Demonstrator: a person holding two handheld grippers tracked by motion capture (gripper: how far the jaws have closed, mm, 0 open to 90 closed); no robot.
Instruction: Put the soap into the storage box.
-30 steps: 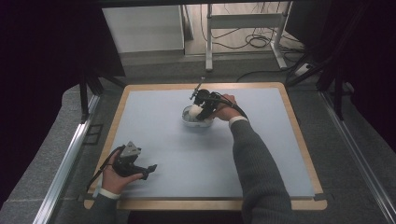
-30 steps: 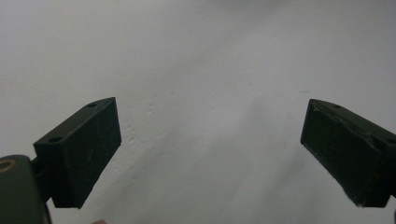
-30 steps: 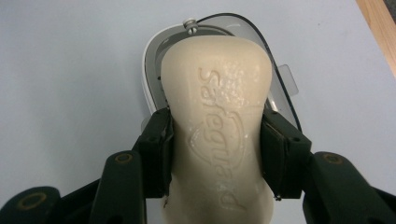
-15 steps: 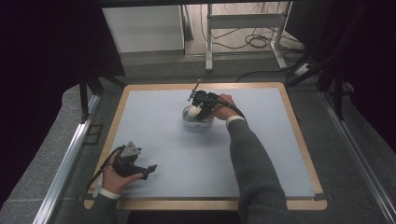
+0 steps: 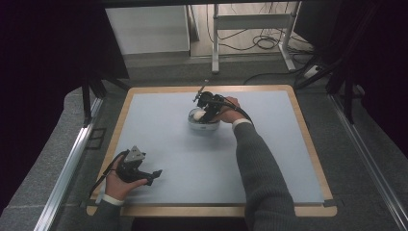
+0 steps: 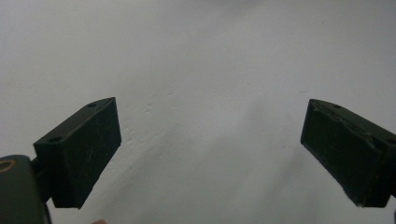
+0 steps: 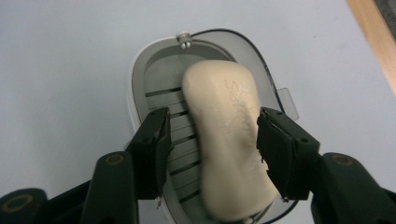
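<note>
Right gripper view: smooth (embossed) soap bar

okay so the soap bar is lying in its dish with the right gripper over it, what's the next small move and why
Probably lift the right gripper straight up. Its jaws have just been opening; the soap bar lies in the dish, left pad clear, right pad close against it.

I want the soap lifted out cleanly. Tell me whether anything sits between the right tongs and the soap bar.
Nothing visible does. The right tongs straddle the soap bar in its soap dish. Their jaws have just been opening: a gap shows on the left side, and the right pad sits at the bar's edge.
</note>
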